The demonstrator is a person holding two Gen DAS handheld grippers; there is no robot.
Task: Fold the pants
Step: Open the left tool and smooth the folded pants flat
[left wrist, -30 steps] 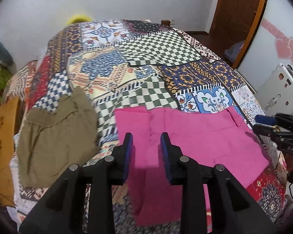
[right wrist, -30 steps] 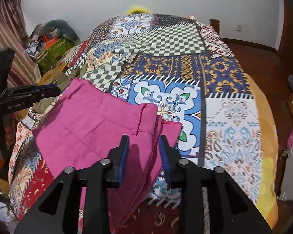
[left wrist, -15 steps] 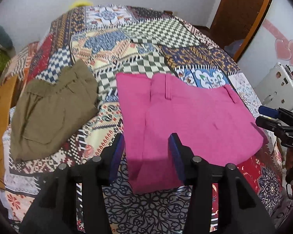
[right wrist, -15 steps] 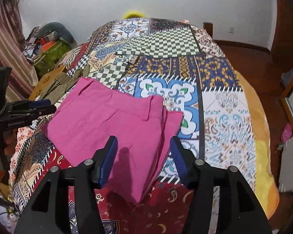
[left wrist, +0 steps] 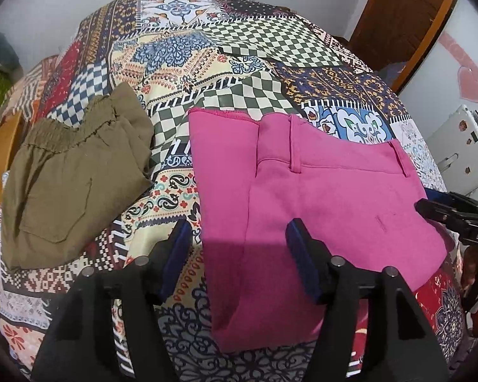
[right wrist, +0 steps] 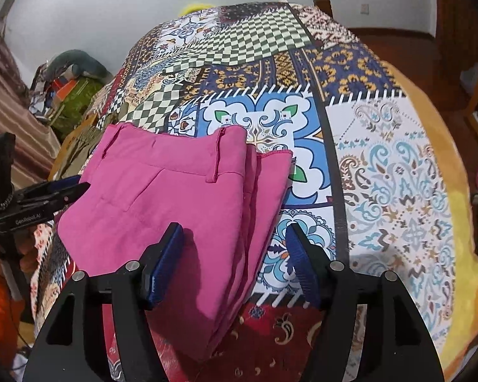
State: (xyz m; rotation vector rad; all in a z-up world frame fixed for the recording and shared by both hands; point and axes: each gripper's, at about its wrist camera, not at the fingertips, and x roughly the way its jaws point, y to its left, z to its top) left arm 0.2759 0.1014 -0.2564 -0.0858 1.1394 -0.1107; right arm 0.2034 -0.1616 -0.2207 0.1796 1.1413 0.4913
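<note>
The pink pants [left wrist: 306,210] lie folded into a flat stack on the patchwork bedspread [left wrist: 207,51], waistband toward the far side. In the right wrist view the pink pants [right wrist: 162,197] show layered edges on their right side. My left gripper [left wrist: 239,254] is open and empty, hovering above the near left part of the pants. My right gripper [right wrist: 235,261] is open and empty, above the near right edge of the stack. Each gripper shows in the other's view: the right one [left wrist: 455,216] and the left one [right wrist: 47,194].
Folded olive pants [left wrist: 70,172] lie on the bed left of the pink ones. A wooden door [left wrist: 408,16] stands at the back right. Piled clutter [right wrist: 70,86] sits on the floor left of the bed. The bed's orange edge [right wrist: 468,222] runs along the right.
Both grippers have opened wider and pulled back and up from the pink pants. The pants stay folded and still on the bed.
</note>
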